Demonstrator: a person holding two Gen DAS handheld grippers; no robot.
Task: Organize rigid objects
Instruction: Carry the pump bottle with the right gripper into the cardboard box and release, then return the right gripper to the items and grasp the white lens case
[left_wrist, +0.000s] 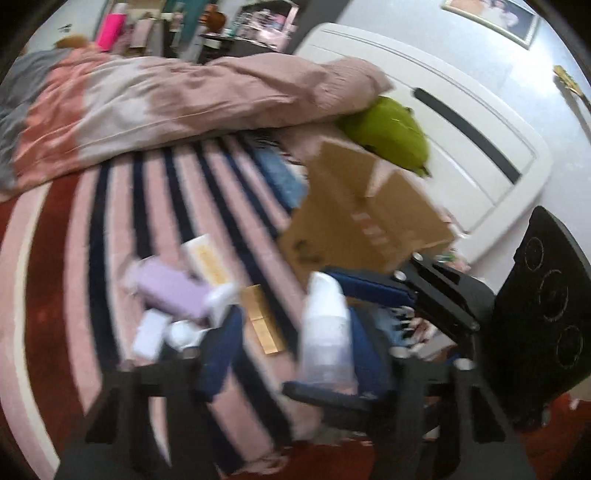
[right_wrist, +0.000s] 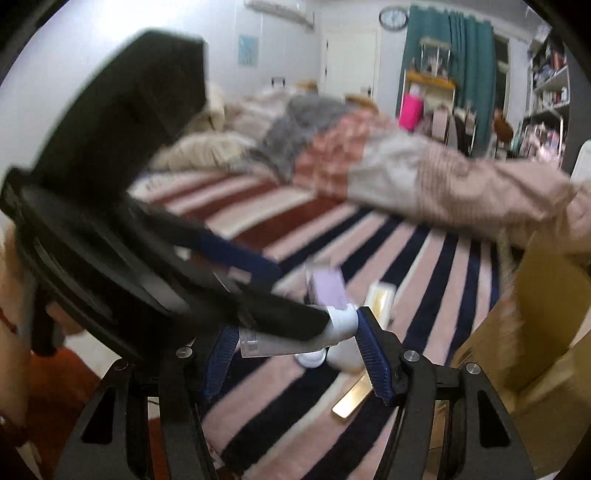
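A handover looks underway: the left gripper (left_wrist: 291, 354) clamps a white bottle (left_wrist: 325, 328), apparently passing it between the right gripper's (right_wrist: 295, 343) wide-open fingers. Next, close, then carry to the cardboard box (right_wrist: 532, 332) at right.

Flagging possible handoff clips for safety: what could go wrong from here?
1. The white-capped bottle sits between the right gripper's fingers while the left gripper crowds it. Blur hides which one clamps it, so it may drop onto the striped bed.
2. The grippers are tangled close together and could collide beside the cardboard box.
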